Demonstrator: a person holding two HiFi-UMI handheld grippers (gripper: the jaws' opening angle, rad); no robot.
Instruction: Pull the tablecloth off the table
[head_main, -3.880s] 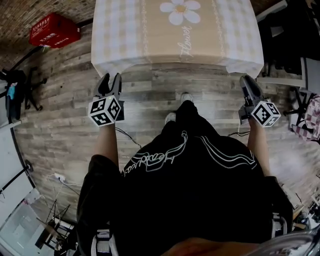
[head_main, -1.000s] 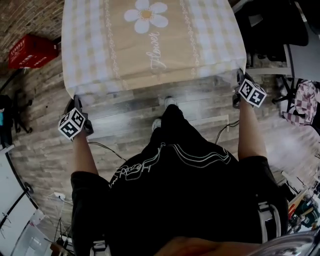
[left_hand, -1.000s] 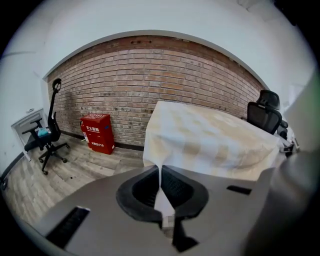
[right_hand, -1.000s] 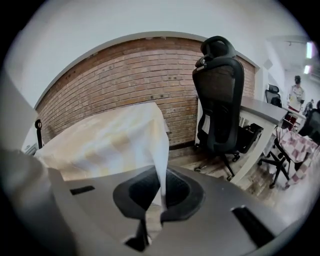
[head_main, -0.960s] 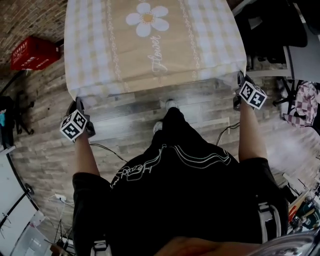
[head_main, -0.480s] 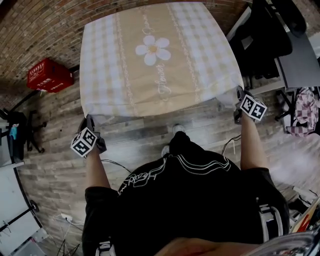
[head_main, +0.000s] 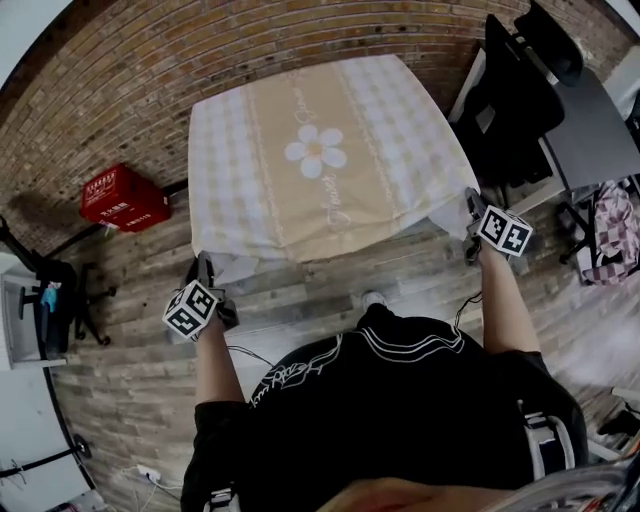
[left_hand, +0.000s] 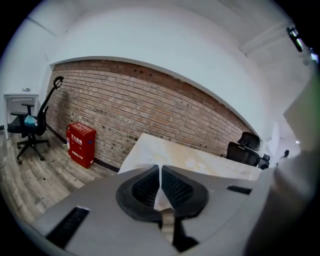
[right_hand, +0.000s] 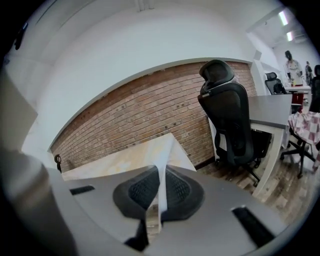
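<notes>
In the middle of the head view, the left gripper (head_main: 204, 264) and the right gripper (head_main: 468, 206) are each clamped tight on a near corner of the beige checked fabric tablecloth with a white daisy (head_main: 315, 160). It lies spread at upper centre, and a red brick wall (head_main: 200, 60) stands beyond it.

Item count, head view.
You hold two grippers: left gripper (head_main: 205, 264) and right gripper (head_main: 470, 202). One tablecloth (head_main: 245, 190), bearing one daisy print (head_main: 315, 152). One red box (head_main: 122, 198), far left. Three office chairs: left chair (head_main: 62, 300), right chair (head_main: 512, 105), far-right chair (head_main: 555, 38). One grey desk (head_main: 590, 130), right.
</notes>
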